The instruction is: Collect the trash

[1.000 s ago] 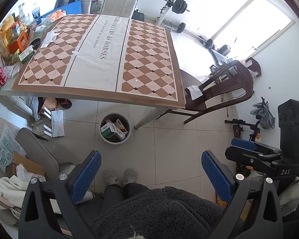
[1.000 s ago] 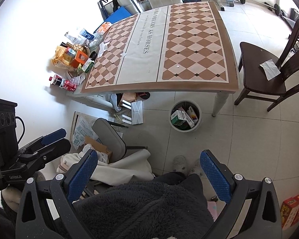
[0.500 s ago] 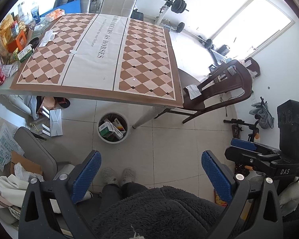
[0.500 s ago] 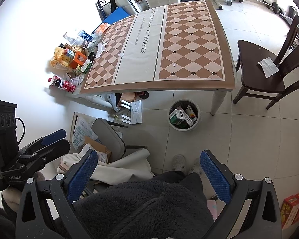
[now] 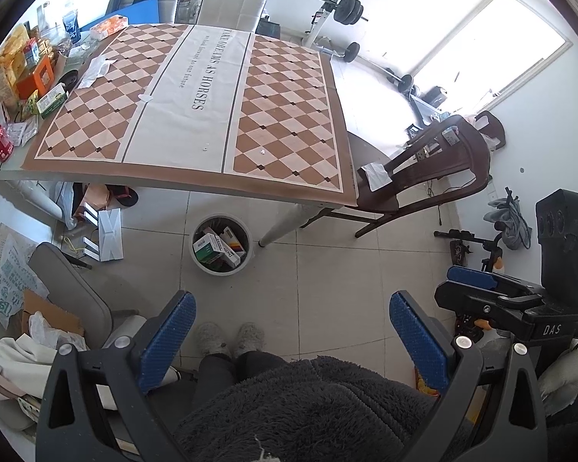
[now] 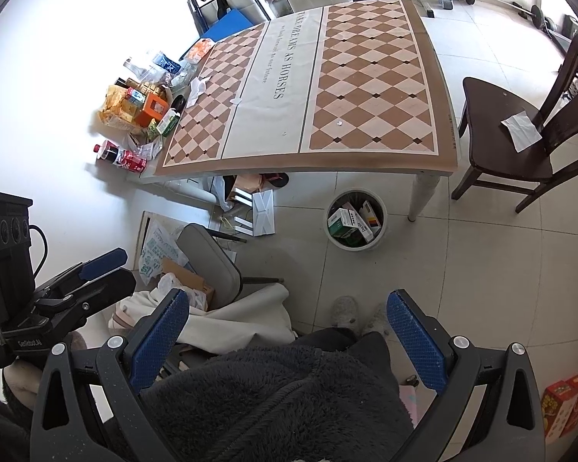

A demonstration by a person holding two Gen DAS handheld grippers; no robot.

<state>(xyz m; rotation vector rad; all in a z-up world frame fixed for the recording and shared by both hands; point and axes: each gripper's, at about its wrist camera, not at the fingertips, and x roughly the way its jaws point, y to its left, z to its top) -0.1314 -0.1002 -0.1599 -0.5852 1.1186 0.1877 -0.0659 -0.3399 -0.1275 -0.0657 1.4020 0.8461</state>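
Left wrist view: your left gripper hangs high over tiled floor, jaws spread wide, empty. White trash bin stands on floor near bench leg, holding boxes. Crumpled paper lies on checkered cloth near bench's cluttered left edge. Paper scrap rests on dark chair.

Right wrist view: your right gripper likewise high, jaws wide apart, nothing between them. Trash bin sits beside bench leg. Your left gripper visible at left edge.
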